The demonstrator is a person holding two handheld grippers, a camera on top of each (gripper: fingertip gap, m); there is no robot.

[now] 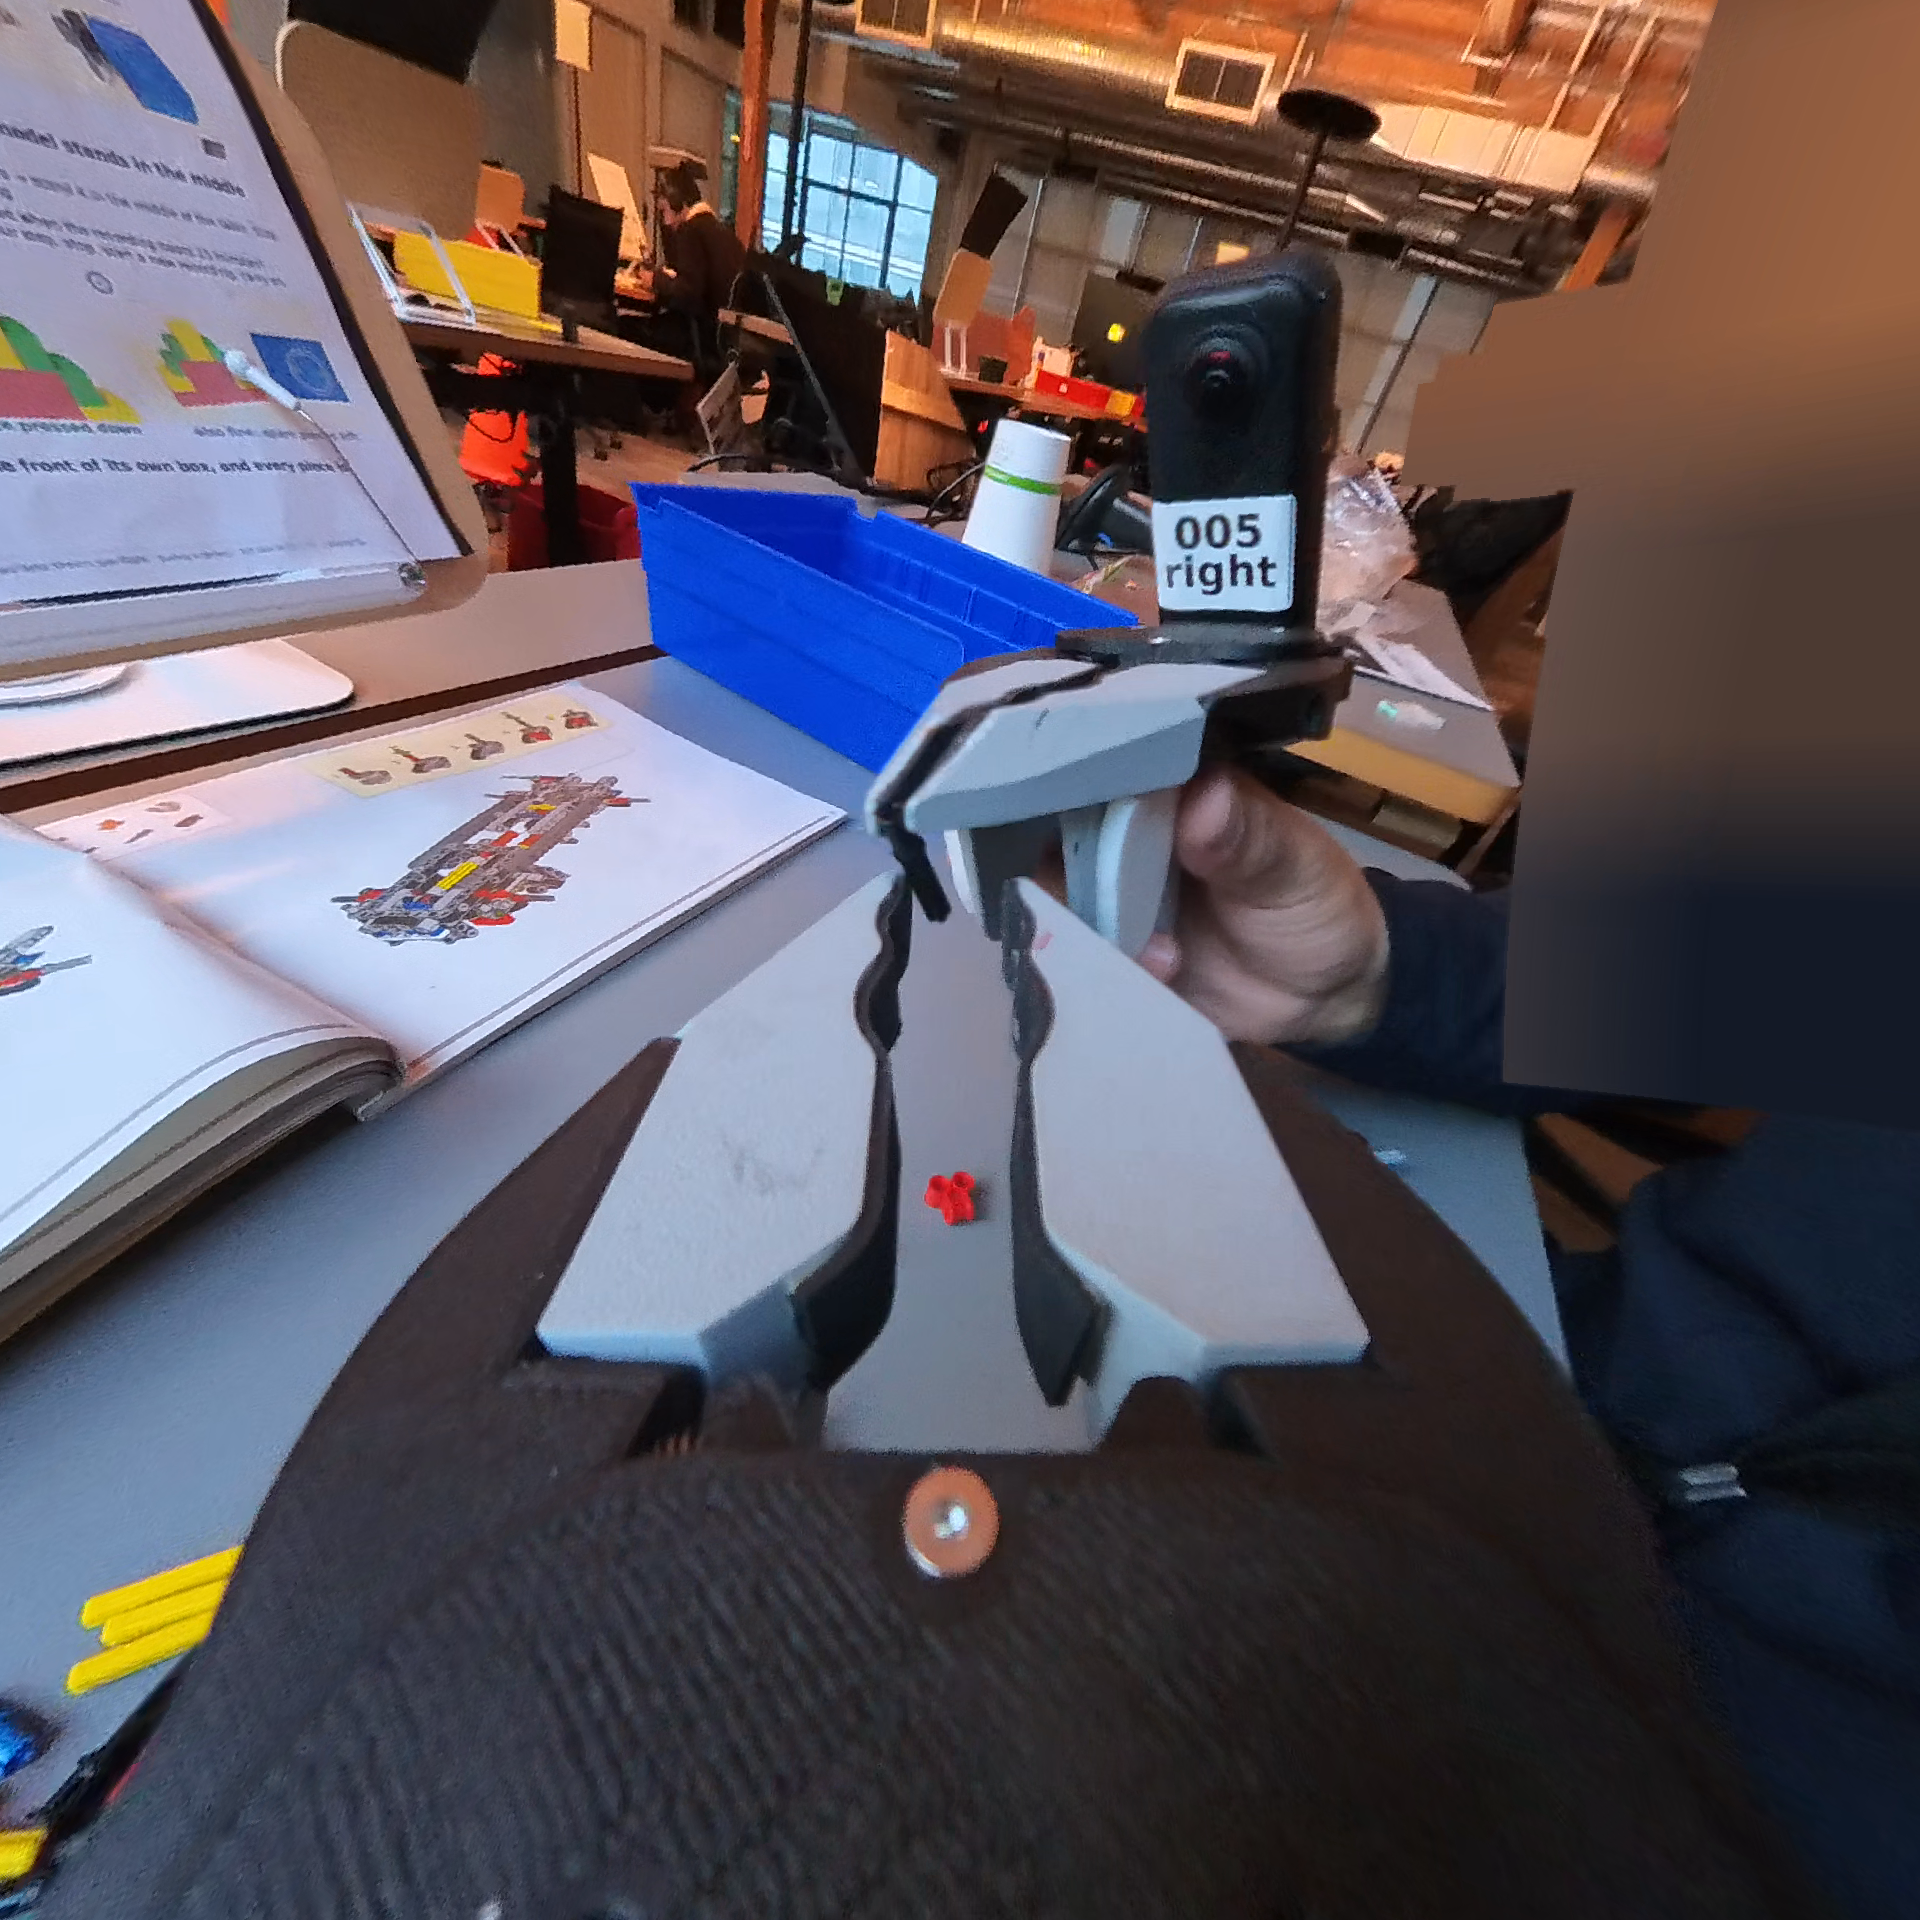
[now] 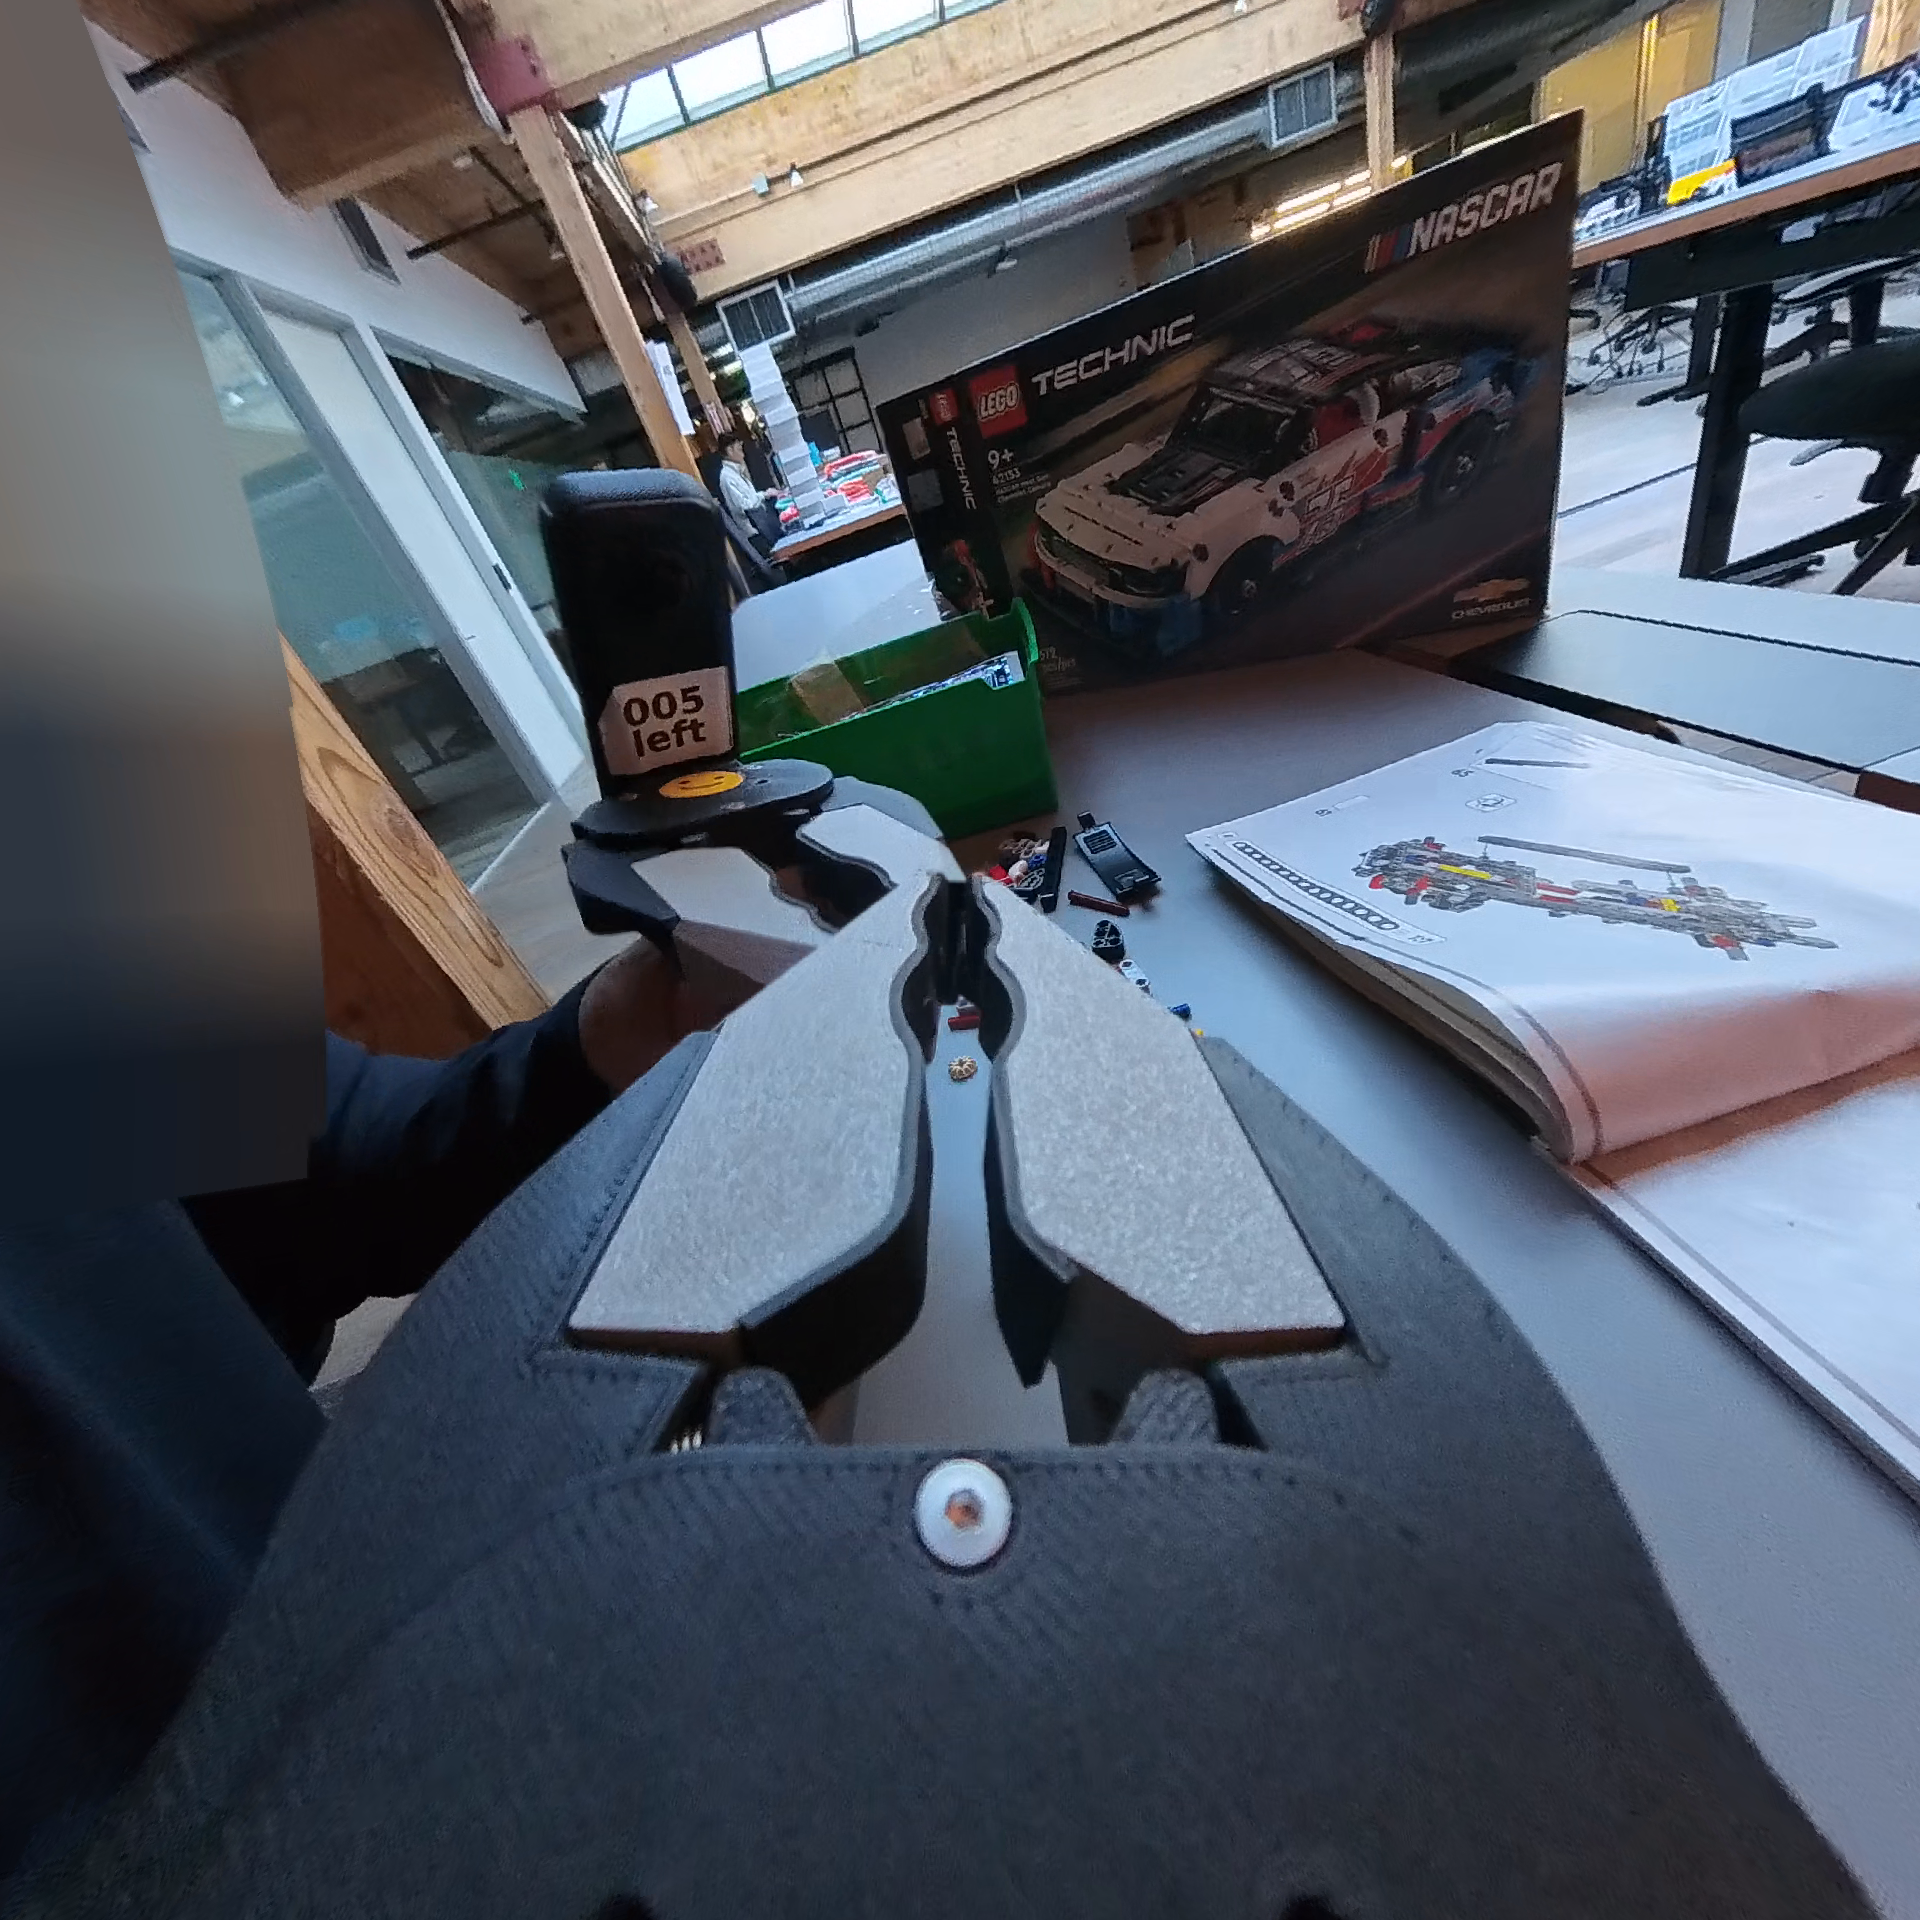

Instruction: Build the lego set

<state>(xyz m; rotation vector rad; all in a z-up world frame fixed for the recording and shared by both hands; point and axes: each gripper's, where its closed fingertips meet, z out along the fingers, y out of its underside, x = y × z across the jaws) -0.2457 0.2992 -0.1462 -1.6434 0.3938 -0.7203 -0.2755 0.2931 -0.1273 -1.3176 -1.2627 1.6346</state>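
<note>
The right gripper (image 1: 902, 831) is holding its grey fingers pressed together on a thin black pin (image 1: 925, 883), a short straight stick that is hanging down from the tips. In the right wrist view the same black piece (image 2: 948, 935) is sitting clamped between the wavy black pads.

The left gripper (image 1: 956, 914) is keeping its jaws slightly apart with nothing between them; its left fingertip is sitting just beside the hanging pin, and whether they touch cannot be told. Its fingers are flat, matte grey plastic with scalloped black liners.

Below, on the smooth grey table (image 1: 623, 1039), a small red connector (image 1: 951, 1195) is lying between the left gripper's fingers, well under them. An open instruction booklet (image 1: 468, 852) with glossy white pages is lying to the left, with a blue plastic bin (image 1: 831, 613) behind it. The right wrist view is showing scattered small parts (image 2: 1091, 883), a green bin (image 2: 935, 717) and a printed cardboard box (image 2: 1299, 416) standing upright behind.
</note>
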